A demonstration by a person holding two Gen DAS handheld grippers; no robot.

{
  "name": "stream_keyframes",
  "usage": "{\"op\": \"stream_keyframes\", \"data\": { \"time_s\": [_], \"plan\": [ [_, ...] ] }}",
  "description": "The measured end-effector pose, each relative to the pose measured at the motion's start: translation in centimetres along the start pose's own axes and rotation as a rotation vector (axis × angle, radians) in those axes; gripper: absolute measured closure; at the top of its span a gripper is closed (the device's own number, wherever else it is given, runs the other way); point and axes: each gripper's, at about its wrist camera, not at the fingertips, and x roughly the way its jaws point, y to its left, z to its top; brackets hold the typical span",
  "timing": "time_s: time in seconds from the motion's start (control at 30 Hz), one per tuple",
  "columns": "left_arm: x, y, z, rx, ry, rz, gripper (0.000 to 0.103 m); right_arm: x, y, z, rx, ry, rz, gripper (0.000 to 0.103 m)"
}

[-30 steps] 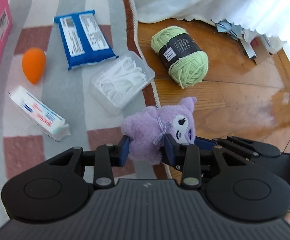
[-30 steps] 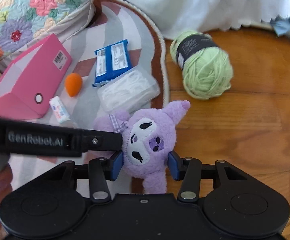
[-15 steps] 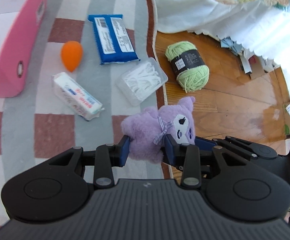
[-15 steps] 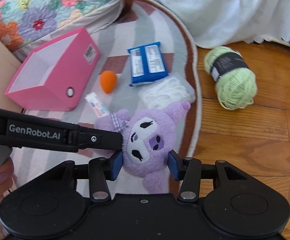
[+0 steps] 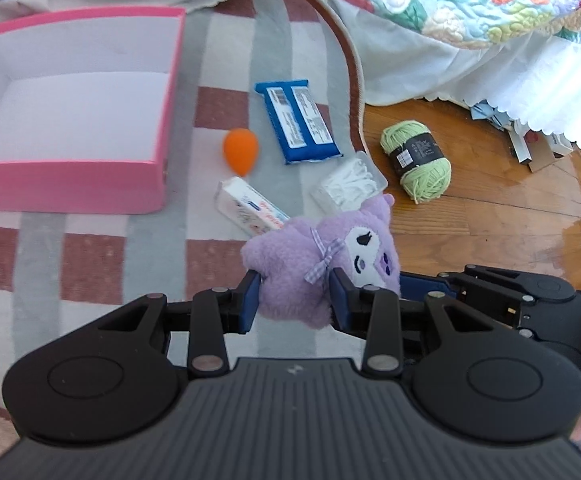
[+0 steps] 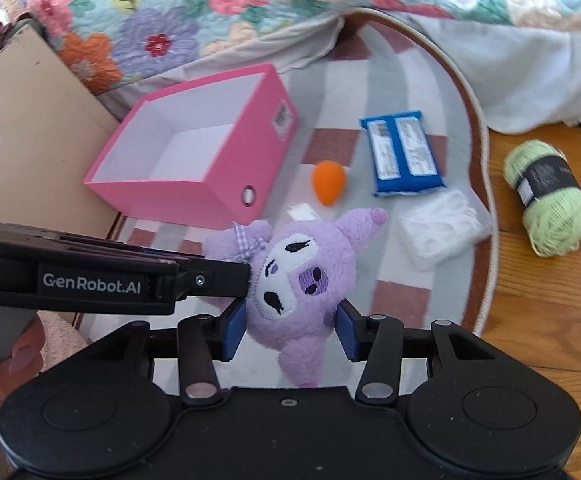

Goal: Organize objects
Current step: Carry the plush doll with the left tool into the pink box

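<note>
While I'm pinching the purple plush [image 5: 322, 268] with both left fingers [image 5: 250, 300] and right fingers [image 6: 234, 332], it's risking slipping or tearing if my hands drift apart before the pink box [image 6: 226, 184].

A home bedroom: a floral quilt [image 6: 218, 4] and white bed skirt [image 5: 470, 68] hang over a wooden floor [image 6: 550, 300], with a checked rug [image 5: 90, 256] (brown-edged) spread beside the bed.

The left gripper [image 5: 293, 300] clamps its jaws on a fluffy purple plush toy [image 5: 322, 258], above a striped rug [image 5: 98, 256] with an open pink cardboard box [image 5: 90, 188] and an orange egg-shaped sponge [image 5: 241, 155].
</note>
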Motion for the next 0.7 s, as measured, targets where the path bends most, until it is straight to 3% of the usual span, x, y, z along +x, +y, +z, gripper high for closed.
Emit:
{"op": "stream_keyframes", "data": {
  "time_s": [0.33,0.7],
  "plan": [
    [-5.2,4.3,-0.4,-0.119,-0.110,-0.017,0.067,-1.6,5.6,1.8,-0.153,-0.039,0.025,0.050],
    [-8.8,7.5,0.8,-0.141,-0.208,0.034,0.068,-0.5,10.0,5.4,-0.262,-0.063,0.062,0.054]
  ]
}}
